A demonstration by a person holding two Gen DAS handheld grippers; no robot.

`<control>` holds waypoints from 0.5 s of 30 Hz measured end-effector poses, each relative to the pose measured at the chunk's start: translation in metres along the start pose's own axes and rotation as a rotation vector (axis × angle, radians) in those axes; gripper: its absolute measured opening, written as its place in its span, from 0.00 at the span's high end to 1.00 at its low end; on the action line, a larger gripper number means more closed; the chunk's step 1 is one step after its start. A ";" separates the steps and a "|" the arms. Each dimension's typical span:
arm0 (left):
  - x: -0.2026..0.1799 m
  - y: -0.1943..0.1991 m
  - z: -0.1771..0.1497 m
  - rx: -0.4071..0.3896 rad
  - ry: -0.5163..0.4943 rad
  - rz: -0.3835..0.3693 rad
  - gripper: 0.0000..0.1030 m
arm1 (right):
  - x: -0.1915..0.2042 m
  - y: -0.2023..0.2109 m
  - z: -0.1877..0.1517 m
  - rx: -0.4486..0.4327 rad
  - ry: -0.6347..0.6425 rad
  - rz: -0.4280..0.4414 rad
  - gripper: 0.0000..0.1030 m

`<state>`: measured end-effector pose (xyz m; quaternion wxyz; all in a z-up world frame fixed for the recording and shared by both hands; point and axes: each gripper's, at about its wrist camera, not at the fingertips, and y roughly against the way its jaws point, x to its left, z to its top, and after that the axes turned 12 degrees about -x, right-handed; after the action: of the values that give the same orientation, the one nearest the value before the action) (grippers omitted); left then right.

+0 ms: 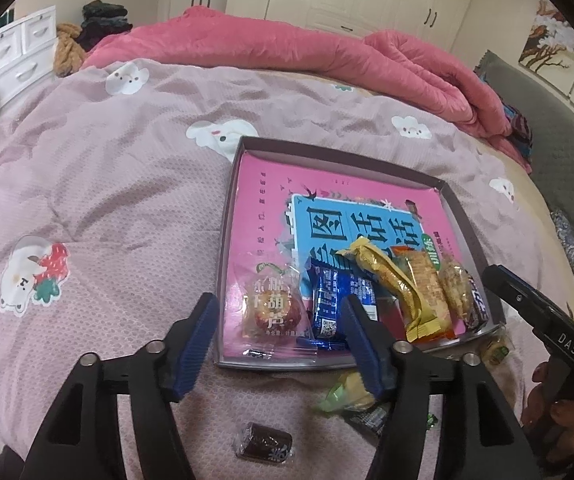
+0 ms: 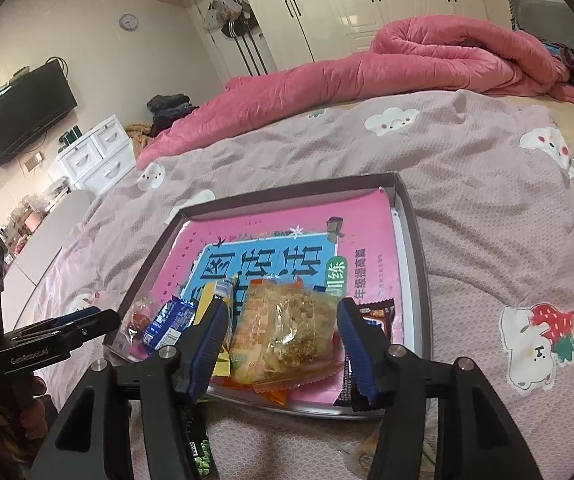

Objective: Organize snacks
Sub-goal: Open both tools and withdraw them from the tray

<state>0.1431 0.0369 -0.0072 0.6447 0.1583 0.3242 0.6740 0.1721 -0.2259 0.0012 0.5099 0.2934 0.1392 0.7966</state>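
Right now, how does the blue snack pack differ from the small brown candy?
The blue pack lies inside the tray, on the pink book; the brown candy lies outside it, on the bedsheet. The blue pack is larger and longer; the brown candy is short and stubby. The blue pack touches neighbouring snacks; the candy lies alone. Both are wrapped, and no fingers hold either.

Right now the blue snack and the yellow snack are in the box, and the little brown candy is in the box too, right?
Not quite. The little brown candy lies on the bedspread, outside the box, as the left wrist view shows. The blue snack and yellow snack are in the box.
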 end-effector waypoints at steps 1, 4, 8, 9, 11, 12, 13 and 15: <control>0.000 0.002 0.001 -0.006 0.000 -0.002 0.35 | -0.001 0.001 0.001 -0.004 -0.004 0.000 0.42; 0.002 0.009 0.005 -0.020 0.003 -0.005 0.35 | -0.004 0.007 0.005 -0.028 -0.013 -0.001 0.41; 0.000 0.018 0.009 -0.040 0.002 -0.015 0.32 | -0.008 0.015 0.008 -0.055 -0.020 -0.018 0.36; 0.000 0.020 0.010 -0.044 0.000 -0.016 0.31 | -0.009 0.017 0.009 -0.060 -0.023 -0.022 0.36; -0.002 0.024 0.011 -0.052 -0.007 -0.018 0.31 | -0.013 0.022 0.011 -0.074 -0.038 -0.028 0.36; -0.003 0.026 0.011 -0.055 -0.011 -0.019 0.31 | -0.015 0.024 0.012 -0.080 -0.046 -0.031 0.36; -0.004 0.028 0.012 -0.058 -0.015 -0.019 0.31 | -0.018 0.028 0.013 -0.090 -0.057 -0.034 0.35; -0.005 0.030 0.012 -0.060 -0.018 -0.021 0.31 | -0.022 0.032 0.015 -0.102 -0.071 -0.036 0.35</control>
<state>0.1282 0.0364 0.0224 0.6591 0.1414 0.2995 0.6752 0.1641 -0.2606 0.0224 0.5432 0.2925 0.0857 0.7823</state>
